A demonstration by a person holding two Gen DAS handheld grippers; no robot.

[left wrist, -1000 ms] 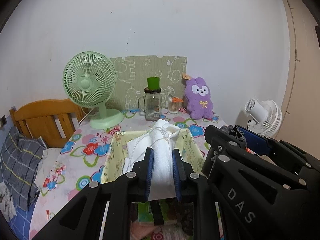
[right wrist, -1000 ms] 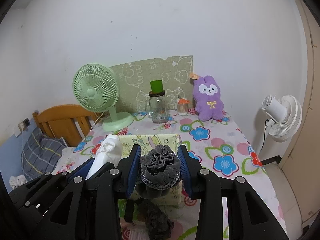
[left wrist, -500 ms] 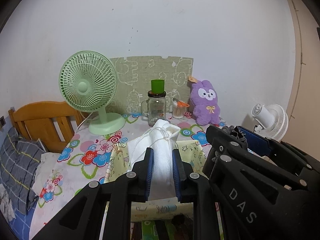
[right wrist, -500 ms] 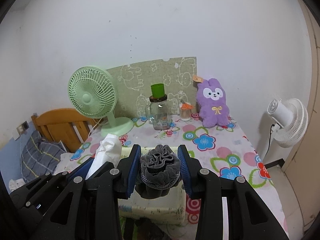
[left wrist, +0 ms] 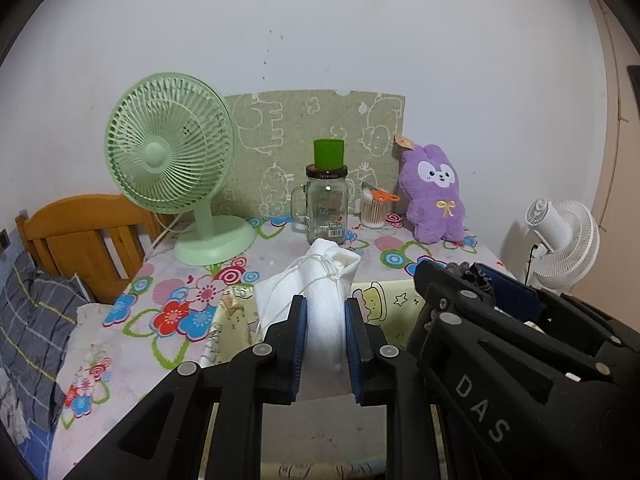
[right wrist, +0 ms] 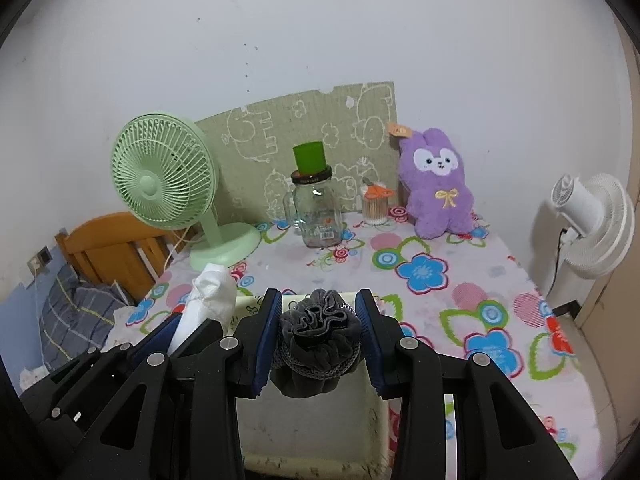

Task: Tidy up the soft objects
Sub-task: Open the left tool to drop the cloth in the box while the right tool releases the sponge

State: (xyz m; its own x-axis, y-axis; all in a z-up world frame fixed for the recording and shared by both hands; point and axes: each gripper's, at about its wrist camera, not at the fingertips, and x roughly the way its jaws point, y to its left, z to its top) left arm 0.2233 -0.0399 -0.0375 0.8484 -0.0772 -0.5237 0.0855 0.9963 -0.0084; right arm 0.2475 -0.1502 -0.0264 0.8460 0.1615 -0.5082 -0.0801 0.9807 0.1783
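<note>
My left gripper (left wrist: 325, 322) is shut on a white drawstring pouch (left wrist: 323, 300) and holds it above the pale yellow fabric storage box (left wrist: 384, 308). My right gripper (right wrist: 318, 330) is shut on a grey ruffled scrunchie (right wrist: 318, 340), held above the same box (right wrist: 312, 436). The white pouch also shows at the left of the right wrist view (right wrist: 208, 300). The right gripper's body shows at the right of the left wrist view, with the scrunchie (left wrist: 466, 274) between its pads. A purple plush bunny (left wrist: 436, 196) sits at the back of the floral table.
A green desk fan (left wrist: 172, 168) stands back left. A glass jar with a green cup on top (left wrist: 326, 200) and a cotton swab cup (left wrist: 376, 212) stand before a patterned green board (left wrist: 316, 144). A wooden bed frame (left wrist: 84, 236) is left, a white floor fan (left wrist: 560, 236) right.
Both grippers have risen and pulled back with their loads; the box interior has dropped out of view below them and the table reads lower in the frames.
</note>
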